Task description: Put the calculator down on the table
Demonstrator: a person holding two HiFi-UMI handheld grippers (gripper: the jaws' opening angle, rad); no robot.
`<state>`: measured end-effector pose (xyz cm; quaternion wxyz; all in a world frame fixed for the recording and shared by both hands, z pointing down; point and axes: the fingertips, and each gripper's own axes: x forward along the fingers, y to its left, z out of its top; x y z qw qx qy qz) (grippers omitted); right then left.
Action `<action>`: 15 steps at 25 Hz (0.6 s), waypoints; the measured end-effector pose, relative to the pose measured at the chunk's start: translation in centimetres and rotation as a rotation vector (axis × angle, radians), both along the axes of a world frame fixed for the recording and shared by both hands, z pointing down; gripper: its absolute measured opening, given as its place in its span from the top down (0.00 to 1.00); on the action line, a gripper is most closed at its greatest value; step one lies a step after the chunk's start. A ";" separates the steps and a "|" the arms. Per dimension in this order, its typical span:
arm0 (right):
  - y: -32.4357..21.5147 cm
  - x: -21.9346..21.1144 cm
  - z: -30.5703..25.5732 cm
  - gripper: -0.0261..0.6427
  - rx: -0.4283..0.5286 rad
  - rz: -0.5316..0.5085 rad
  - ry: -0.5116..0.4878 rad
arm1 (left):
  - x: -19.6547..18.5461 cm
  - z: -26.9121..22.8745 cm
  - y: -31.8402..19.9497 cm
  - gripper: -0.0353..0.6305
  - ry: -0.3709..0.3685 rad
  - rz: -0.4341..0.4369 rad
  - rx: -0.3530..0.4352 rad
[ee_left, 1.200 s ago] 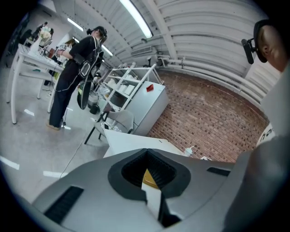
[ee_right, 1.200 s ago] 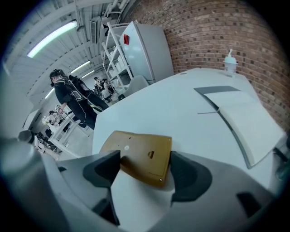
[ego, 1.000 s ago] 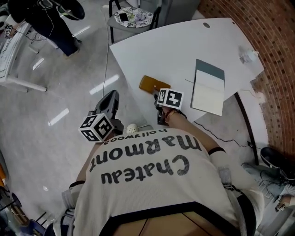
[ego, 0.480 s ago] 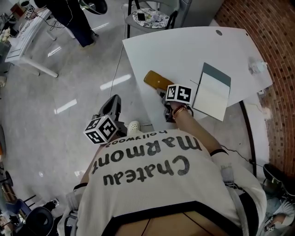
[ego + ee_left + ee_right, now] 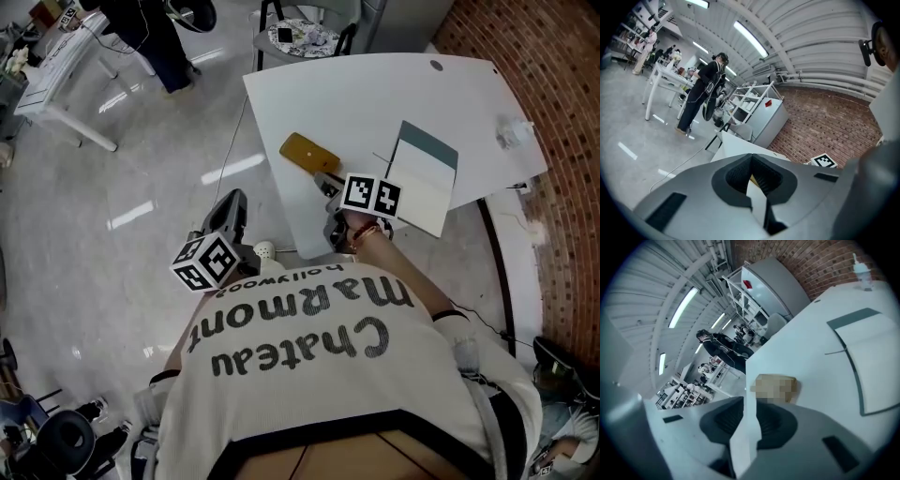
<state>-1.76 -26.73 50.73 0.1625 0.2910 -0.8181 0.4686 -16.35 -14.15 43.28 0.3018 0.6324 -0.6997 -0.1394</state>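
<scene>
- Flat on the white table (image 5: 375, 94), close to its 9 o'clock edge: the tan calculator (image 5: 309, 152), long axis running 10 to 4 o'clock, no pad pressing on it.
- Just off its 4 o'clock end, the right gripper (image 5: 750, 401), aimed at it and closing on thin air. Narrow slit left between the pads, only bare tabletop showing through, calculator lying beyond the tips.
- Keys and display impossible to read anywhere: too small from the head view, smeared out in the right gripper view.
- Over at 8 o'clock from the calculator, off the table and above the grey floor (image 5: 94, 281), the left gripper (image 5: 751, 157). Tips pinched together, gripping nothing, a sliver of white and yellow peeping through lower down between the pads.
- At 3 o'clock from the calculator, a notebook (image 5: 424, 176), white with a grey-green band at the far end. Near corner tucked behind the right gripper's marker cube (image 5: 370, 195).
- Out at the table's 2 o'clock rim, a small pale thing (image 5: 511, 131), too tiny to name.
- Both arms swallowed by the wearer's lettered shirt (image 5: 309, 347), filling the lower half of the head view. Just a bit of the right hand (image 5: 361, 234) peeking out under the cube.
- At 12 o'clock past the table, a chair (image 5: 298, 36) with clutter on the seat, cropped by the top edge.
- At 11 o'clock, a person in dark clothes (image 5: 141, 37), legs only from the head view, full figure far off in the left gripper view.
</scene>
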 end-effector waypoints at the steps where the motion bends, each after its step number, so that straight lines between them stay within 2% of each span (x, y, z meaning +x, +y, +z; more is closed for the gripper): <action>1: 0.2 0.1 -0.9 0.84 0.020 -0.009 -0.024 | 0.4 -0.2 0.2 0.94 0.000 -0.003 0.007; 5: 0.6 0.7 -4.3 0.92 0.109 -0.021 -0.132 | 2.0 -0.8 0.8 0.94 -0.003 -0.013 0.034; 8: 1.0 1.2 -6.3 0.94 0.187 -0.048 -0.199 | 2.9 -1.2 1.2 0.94 -0.012 -0.022 0.044; 15: 1.5 2.7 -10.7 0.95 0.445 -0.097 -0.253 | 4.7 -2.3 2.0 0.94 -0.038 -0.041 0.069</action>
